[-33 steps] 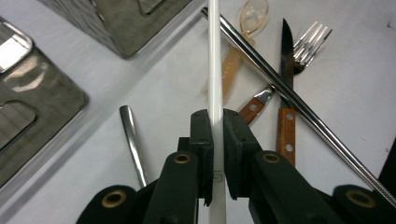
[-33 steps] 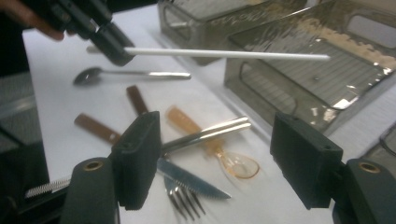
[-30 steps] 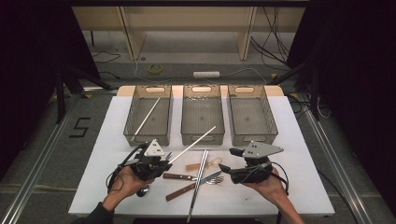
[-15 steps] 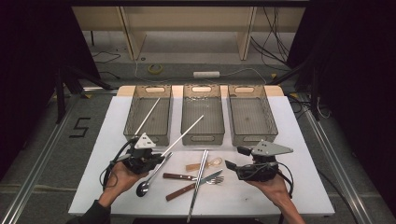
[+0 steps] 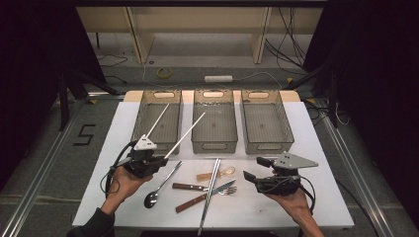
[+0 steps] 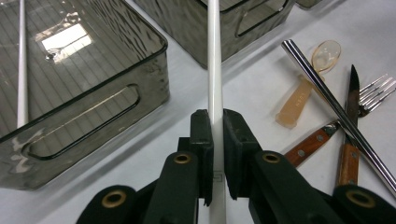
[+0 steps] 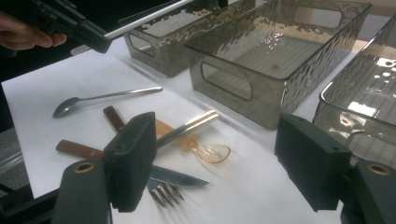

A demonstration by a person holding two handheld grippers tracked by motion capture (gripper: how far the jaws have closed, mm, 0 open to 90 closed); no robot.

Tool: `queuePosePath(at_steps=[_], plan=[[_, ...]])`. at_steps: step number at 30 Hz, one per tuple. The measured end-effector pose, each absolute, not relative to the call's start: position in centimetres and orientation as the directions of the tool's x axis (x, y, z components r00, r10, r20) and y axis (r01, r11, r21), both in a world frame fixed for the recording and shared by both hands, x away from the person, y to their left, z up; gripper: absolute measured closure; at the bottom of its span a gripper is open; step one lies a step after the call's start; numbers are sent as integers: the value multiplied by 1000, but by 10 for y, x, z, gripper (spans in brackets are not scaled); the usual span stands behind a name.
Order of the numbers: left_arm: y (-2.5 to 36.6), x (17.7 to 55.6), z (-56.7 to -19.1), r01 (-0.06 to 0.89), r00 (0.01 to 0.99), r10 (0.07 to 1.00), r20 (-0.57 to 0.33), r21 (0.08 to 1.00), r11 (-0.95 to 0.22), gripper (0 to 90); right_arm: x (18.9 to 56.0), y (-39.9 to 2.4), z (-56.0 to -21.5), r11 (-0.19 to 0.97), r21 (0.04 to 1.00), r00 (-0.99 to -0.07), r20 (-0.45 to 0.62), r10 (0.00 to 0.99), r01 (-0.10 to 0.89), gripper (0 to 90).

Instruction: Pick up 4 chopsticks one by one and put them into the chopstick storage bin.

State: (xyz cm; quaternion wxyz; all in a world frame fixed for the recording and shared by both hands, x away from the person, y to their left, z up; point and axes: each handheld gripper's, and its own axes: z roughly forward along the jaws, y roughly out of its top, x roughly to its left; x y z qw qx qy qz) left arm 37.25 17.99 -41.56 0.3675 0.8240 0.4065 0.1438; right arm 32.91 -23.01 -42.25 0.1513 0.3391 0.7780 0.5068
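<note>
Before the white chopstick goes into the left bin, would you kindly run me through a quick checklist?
1. Grip: left claw is shut on the white chopstick, which runs straight between the pads: ok.
2. Target: left bin already holds one matching white stick, with room beside it: ok.
3. Path: the chopstick tip currently points over the middle bin, not the left one: not ok, re-aim first.
4. Right claw is open, holds nothing and sits away from the bins: ok.
5. Remaining cutlery, including the spoon, lies flat on the table, outside the path: ok.
</note>
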Motion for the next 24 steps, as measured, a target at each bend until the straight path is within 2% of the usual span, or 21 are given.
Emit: queuePosePath(at_steps=[24], plan=[[204, 418, -402, 603, 513, 855, -84, 744, -289, 826, 313, -236, -427, 256, 890, -722, 110, 683, 377, 291]])
